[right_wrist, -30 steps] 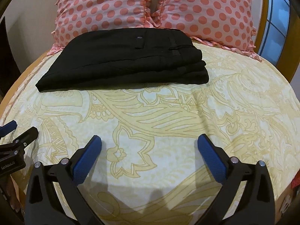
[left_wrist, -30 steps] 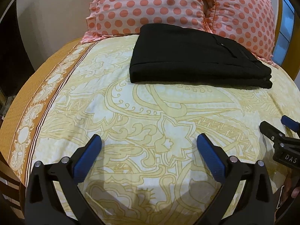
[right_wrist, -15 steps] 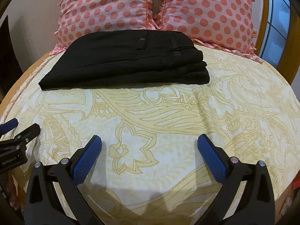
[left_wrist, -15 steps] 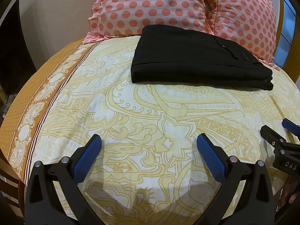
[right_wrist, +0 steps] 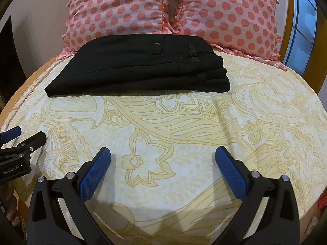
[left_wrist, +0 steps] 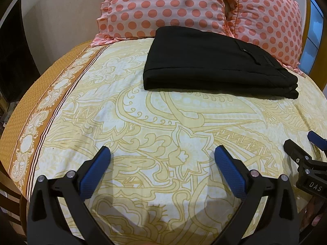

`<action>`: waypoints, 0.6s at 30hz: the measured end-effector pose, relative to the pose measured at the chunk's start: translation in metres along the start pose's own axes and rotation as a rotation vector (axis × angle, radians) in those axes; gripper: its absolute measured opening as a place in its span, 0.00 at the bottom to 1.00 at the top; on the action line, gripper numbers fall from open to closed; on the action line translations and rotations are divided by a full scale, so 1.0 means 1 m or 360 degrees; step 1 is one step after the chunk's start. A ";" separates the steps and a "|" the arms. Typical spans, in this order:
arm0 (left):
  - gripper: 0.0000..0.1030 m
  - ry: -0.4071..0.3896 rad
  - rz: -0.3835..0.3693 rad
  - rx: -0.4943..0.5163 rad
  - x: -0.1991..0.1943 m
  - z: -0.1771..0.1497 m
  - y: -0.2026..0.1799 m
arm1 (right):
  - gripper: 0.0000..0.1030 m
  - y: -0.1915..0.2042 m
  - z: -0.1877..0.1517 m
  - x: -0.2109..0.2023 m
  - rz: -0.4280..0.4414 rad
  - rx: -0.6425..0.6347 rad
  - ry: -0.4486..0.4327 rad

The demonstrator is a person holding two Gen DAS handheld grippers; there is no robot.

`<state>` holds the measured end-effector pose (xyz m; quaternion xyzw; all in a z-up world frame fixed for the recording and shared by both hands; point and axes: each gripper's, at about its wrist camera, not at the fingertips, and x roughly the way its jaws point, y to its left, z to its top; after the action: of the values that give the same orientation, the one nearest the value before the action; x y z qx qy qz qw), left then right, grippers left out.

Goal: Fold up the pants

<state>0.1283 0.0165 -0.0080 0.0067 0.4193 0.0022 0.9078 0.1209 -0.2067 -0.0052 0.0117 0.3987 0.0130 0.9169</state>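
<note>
The black pants (left_wrist: 212,65) lie folded into a flat rectangular stack at the far end of the bed, against the pillows; they also show in the right wrist view (right_wrist: 143,67). My left gripper (left_wrist: 162,155) is open and empty, low over the near part of the bed, well short of the pants. My right gripper (right_wrist: 162,155) is open and empty too, beside it. The right gripper shows at the right edge of the left wrist view (left_wrist: 306,149); the left gripper shows at the left edge of the right wrist view (right_wrist: 22,136).
The bed sheet (left_wrist: 163,122) is cream with a yellow floral print and an orange border (left_wrist: 18,112) on the left. Two pink polka-dot pillows (right_wrist: 173,10) stand behind the pants. A wooden frame and window (right_wrist: 302,30) are at the right.
Both grippers have drawn back and dipped slightly, so the pants sit a little lower in both views. The pants have not moved. Both grippers stay open.
</note>
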 end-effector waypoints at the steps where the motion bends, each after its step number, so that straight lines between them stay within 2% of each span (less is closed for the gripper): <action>1: 0.98 0.0000 0.0001 -0.0001 0.000 0.000 0.000 | 0.99 0.000 0.000 0.000 0.0000 0.0000 0.0000; 18: 0.98 0.0010 0.0005 -0.0003 0.000 -0.001 -0.002 | 0.99 0.001 0.000 0.000 0.0007 -0.0005 -0.0008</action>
<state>0.1277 0.0150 -0.0084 0.0065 0.4220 0.0040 0.9065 0.1206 -0.2061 -0.0048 0.0113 0.3963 0.0155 0.9179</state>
